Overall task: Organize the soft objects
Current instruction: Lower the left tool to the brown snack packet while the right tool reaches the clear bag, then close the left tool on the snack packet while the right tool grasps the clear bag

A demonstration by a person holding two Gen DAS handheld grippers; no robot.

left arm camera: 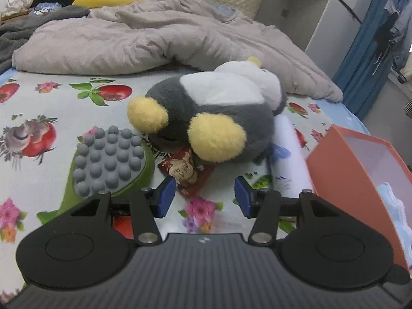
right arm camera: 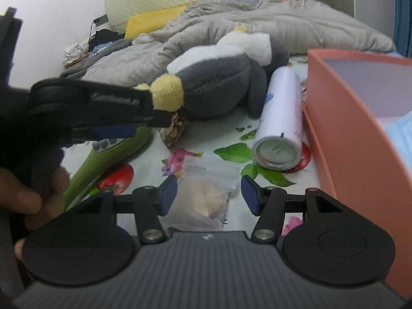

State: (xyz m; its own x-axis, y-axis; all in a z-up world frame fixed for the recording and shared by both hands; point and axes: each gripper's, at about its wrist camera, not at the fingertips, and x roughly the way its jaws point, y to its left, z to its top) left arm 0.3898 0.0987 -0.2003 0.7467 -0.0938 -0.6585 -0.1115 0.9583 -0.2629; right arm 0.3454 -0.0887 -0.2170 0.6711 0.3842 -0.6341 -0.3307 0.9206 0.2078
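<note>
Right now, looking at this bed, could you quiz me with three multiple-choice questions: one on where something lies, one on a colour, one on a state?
1. Where does the white spray can lie?
A. between the plush penguin and the orange box
B. inside the box
C. on the yellow pillow

2. What colour are the penguin's feet?
A. red
B. yellow
C. blue

3. How do the jaws of the left gripper stand?
A. clamped on the penguin
B. clamped on the can
C. apart, holding nothing

Answers: 1 A, the can lies alongside the box wall, the penguin on its other side. 2 B, both are yellow. 3 C, bedsheet shows between them.
</note>
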